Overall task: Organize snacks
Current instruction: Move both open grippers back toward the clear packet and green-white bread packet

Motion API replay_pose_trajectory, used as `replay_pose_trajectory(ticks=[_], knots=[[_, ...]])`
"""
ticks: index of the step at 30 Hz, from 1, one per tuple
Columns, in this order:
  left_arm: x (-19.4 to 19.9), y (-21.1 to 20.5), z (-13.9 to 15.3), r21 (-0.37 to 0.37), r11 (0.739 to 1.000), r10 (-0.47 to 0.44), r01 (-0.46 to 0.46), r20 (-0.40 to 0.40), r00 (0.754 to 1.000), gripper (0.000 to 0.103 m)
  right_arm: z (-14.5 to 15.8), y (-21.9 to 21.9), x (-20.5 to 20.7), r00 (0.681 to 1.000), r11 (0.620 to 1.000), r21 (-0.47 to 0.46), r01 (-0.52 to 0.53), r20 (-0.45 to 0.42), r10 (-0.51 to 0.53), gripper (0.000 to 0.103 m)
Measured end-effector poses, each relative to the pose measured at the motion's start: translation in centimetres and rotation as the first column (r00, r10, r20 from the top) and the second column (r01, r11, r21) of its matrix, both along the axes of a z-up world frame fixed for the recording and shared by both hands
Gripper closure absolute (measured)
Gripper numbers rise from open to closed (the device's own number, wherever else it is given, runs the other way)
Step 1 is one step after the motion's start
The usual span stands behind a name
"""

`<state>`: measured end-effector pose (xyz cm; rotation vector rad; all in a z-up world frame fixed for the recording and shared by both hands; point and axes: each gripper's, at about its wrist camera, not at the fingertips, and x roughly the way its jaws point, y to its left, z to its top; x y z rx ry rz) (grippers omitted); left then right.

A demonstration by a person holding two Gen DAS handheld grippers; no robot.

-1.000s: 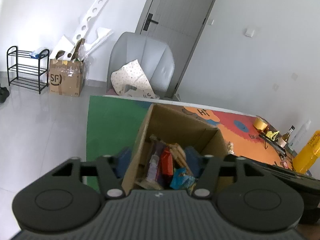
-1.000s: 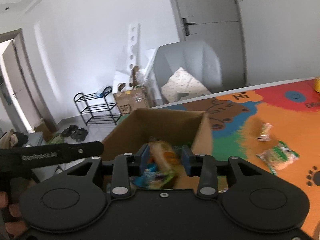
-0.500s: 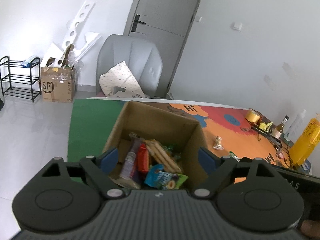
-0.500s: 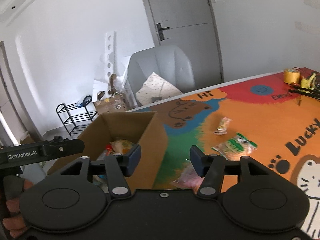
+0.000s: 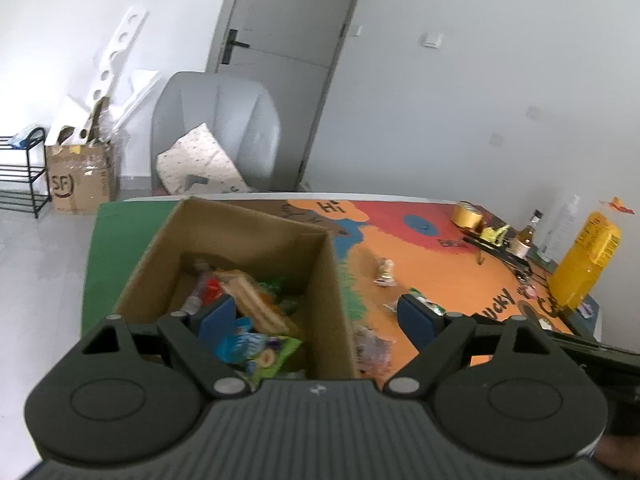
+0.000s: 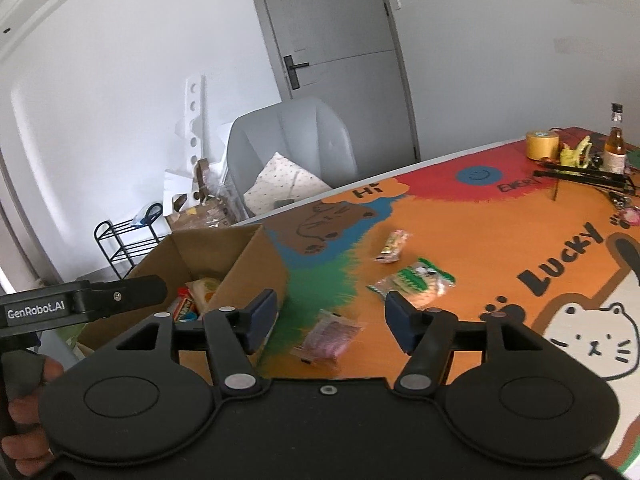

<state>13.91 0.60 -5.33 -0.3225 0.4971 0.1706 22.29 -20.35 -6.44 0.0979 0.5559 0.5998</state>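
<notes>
White walls, a grey door [image 5: 276, 68] and a grey chair [image 5: 216, 128] stand behind the desk [image 5: 440, 256], which wears a bright cartoon mat.

From the left wrist view: the left tool [image 5: 318, 318] stands wide apart, empty, touching nothing — its jaws opened within the last second, and their width has hardly changed in the last half of it. Its left blue pad hangs over the open cardboard box [image 5: 332, 280], its right pad over the mat beyond the box wall. Inside the box lies a heap of snack packets [image 5: 256, 312], too jumbled to count. One small wrapped snack [image 5: 385, 272] lies on the orange part of the mat. One yellow bottle [image 5: 586, 260] stands at the far right.

From the right wrist view: the right tool [image 6: 330, 320] is about half apart and holds nothing; its jaws have just been opening. Three packets lie loose on the mat, right of the box [image 6: 256, 272] — one purple packet [image 6: 328, 336] seen between the pads, one green-and-white packet [image 6: 412, 282] just past the right pad, one small wrapped snack [image 6: 394, 245] farther off. One roll of yellow tape [image 6: 542, 145] and one small amber bottle [image 6: 616, 142] sit at the far edge.
</notes>
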Motion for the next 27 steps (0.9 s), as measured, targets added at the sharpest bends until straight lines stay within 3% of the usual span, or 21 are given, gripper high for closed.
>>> replay_pose_trajectory(ticks=[8, 21, 27], knots=[[0.9, -2.5, 0.3, 0.012, 0.999, -0.052, 0.052, 0.003, 0.999, 0.016, 0.0, -2.1, 0.3, 1.0, 1.0, 0.013, 0.028, 0.007, -0.028, 0.036], [3.7, -6.5, -0.5, 0.027, 0.994, -0.108, 0.109, -0.014, 0.994, 0.019, -1.0, -5.5, 1.7, 0.997, 0.996, 0.045, 0.082, -0.01, -0.082, 0.036], [5.4, -8.0, -1.4, 0.034, 0.991, -0.127, 0.129, -0.038, 0.991, 0.034, -2.0, -6.6, 3.1, 0.996, 0.994, 0.066, 0.09, -0.034, -0.088, 0.036]])
